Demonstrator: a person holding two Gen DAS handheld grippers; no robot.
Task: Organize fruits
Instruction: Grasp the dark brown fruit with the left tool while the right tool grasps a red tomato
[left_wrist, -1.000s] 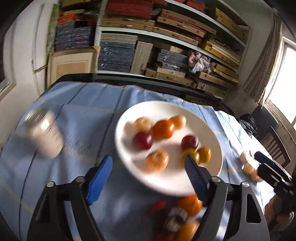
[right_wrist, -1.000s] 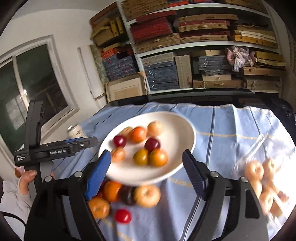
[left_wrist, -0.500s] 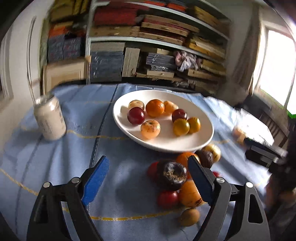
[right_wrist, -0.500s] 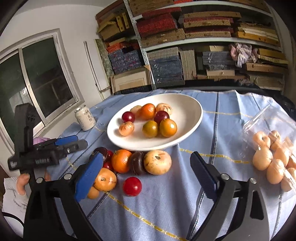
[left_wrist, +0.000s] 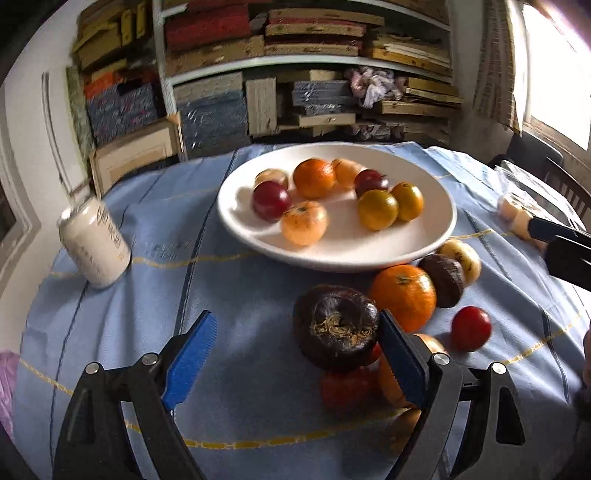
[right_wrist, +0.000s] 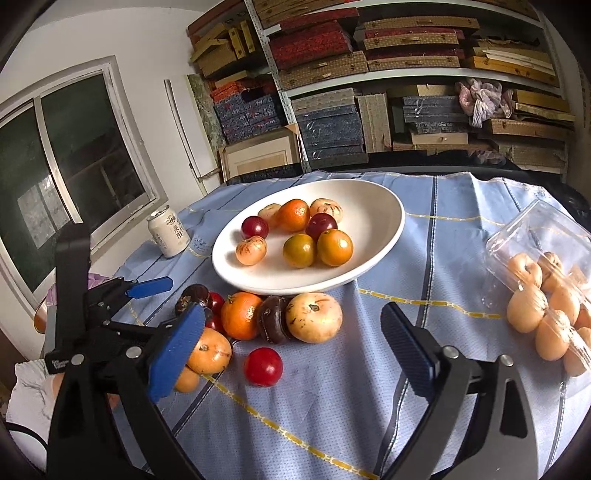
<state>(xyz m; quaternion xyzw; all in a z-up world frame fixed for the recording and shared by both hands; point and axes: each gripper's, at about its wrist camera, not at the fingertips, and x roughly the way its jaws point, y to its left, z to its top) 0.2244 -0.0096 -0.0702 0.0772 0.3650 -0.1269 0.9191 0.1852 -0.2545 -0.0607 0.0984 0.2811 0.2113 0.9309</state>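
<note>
A white plate (left_wrist: 424, 243) (right_wrist: 380, 225) holds several fruits, orange, red and yellow. Loose fruits lie in front of it on the blue cloth: a dark brown fruit (left_wrist: 336, 326) (right_wrist: 190, 297), an orange (left_wrist: 404, 295) (right_wrist: 241, 314), a second dark fruit (left_wrist: 443, 278) (right_wrist: 271, 323), a pale yellow fruit (right_wrist: 314, 316) and a small red fruit (left_wrist: 471, 328) (right_wrist: 263, 366). My left gripper (left_wrist: 297, 354) is open and empty, low over the cloth, its right finger beside the dark brown fruit. My right gripper (right_wrist: 293, 354) is open and empty above the small red fruit.
A white drink can (left_wrist: 94, 245) (right_wrist: 168, 230) stands left of the plate. A clear plastic box of pale round fruits (right_wrist: 546, 306) lies at the right. Shelves of boxes stand behind the table. The left gripper shows in the right wrist view (right_wrist: 147, 287).
Both grippers have drawn back from over the plate and come down toward the loose fruits in front of it. Both stay open.
</note>
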